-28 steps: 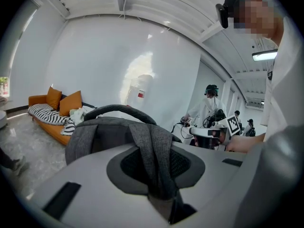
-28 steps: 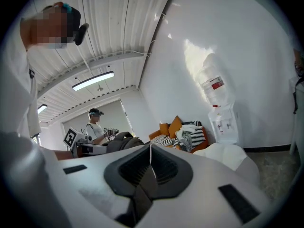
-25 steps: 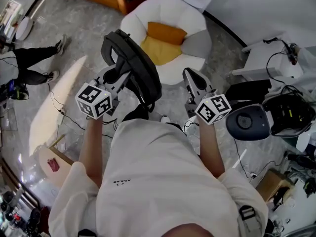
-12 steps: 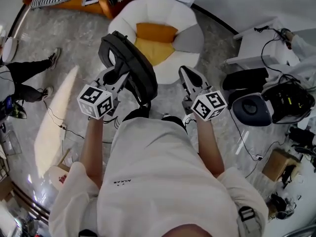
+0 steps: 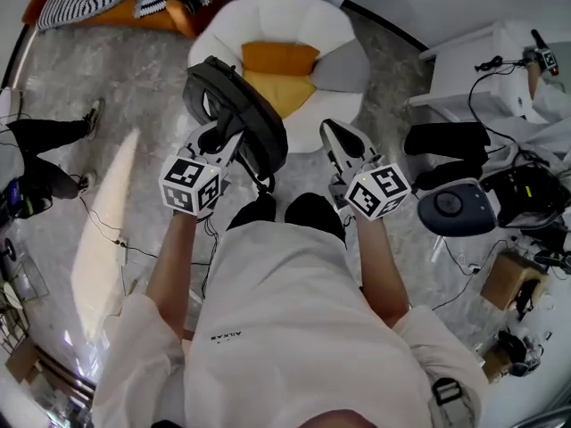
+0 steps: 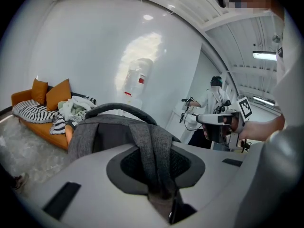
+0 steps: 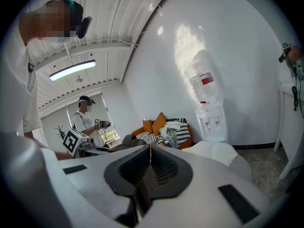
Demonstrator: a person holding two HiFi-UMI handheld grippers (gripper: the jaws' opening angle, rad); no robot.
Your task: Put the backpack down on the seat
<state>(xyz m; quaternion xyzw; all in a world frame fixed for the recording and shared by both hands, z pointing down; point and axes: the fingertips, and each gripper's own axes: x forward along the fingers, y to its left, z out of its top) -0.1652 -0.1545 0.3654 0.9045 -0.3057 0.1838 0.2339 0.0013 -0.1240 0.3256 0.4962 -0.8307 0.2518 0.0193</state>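
Grey marbled floor (image 5: 116, 78), white petal seat (image 5: 299, 12) with orange cushion (image 5: 278, 59) ahead. Since a second ago: both grippers nearer seat, left marker cube shifted right, grip unchanged. Left gripper (image 5: 225, 139) clamped on grey strap (image 6: 148, 148) of backpack (image 5: 243, 114), which hangs just short of seat front, not on it. Right gripper (image 5: 342, 143) jaws together, nothing between. Backpack bottom hidden behind left gripper and person's shirt (image 5: 285, 328). Bystander (image 5: 40, 141) cut off at left edge.

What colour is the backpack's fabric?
The backpack is dark grey, which shows best in the left gripper view.
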